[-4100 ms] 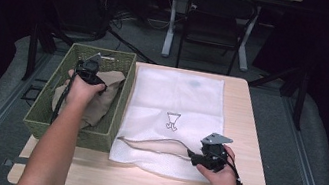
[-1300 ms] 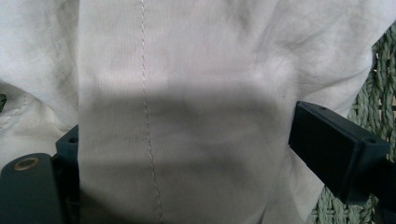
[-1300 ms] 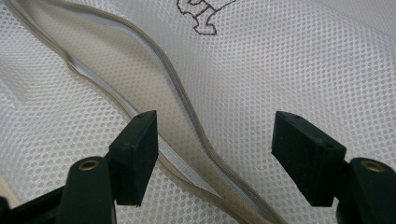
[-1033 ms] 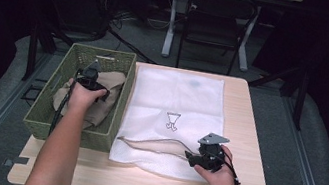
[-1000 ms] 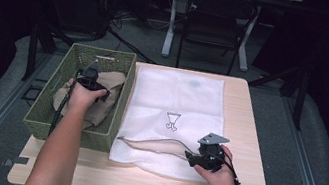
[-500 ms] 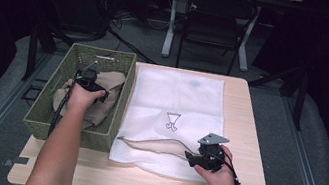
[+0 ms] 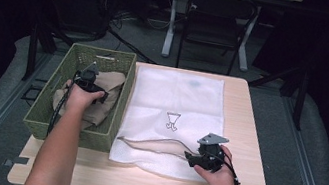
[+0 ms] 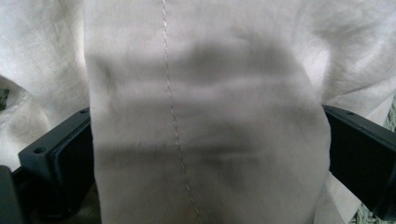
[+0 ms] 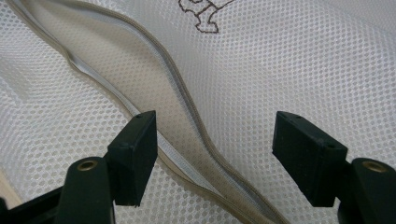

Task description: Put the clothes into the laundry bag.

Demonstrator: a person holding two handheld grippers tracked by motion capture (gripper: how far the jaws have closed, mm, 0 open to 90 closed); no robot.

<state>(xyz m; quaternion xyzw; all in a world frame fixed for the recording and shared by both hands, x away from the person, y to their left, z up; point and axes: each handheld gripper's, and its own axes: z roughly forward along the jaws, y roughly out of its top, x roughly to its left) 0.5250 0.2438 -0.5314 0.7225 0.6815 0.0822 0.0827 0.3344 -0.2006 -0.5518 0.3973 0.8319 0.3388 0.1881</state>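
So the left tool (image 7: 90, 76) is sitting down in the green wicker basket (image 7: 42, 113), upper left of the high view, right on the beige garment (image 7: 107, 94). Its jaws have just been opening and are standing as wide as they go, w/ a thick fold of that cloth (image 8: 205, 116) bulging up between them in the left gripper view. The pads (image 8: 74, 163) are flanking the fold on both sides, but I'm not seeing a squeeze, so nothing's actually held atm.

The right tool (image 7: 190, 157) is hovering at the lower edge of the white mesh laundry bag (image 7: 177, 94), which is lying flat mid-worktop (image 7: 250, 112), just right of the basket. Jaws are open there too, straddling the bag's zipper opening (image 9: 187, 135) and gripping nothing.

What I'm thinking could go wrong, imo:
- If the left tool is closing on just the top layer of that fold, the garment is prob going to slip out or unfurl halfway up and snag on the basket rim.
- Fold is wide, so the cloth could be bunching outside the pads and dragging.
- The right tool isn't pinching the zipper lip, so the mouth is staying nearly flat. Stuffing cloth in w/o lifting that lip = it piles on top of the mesh instead.
- The bag is loose on the worktop, so pushing could be sliding it away.
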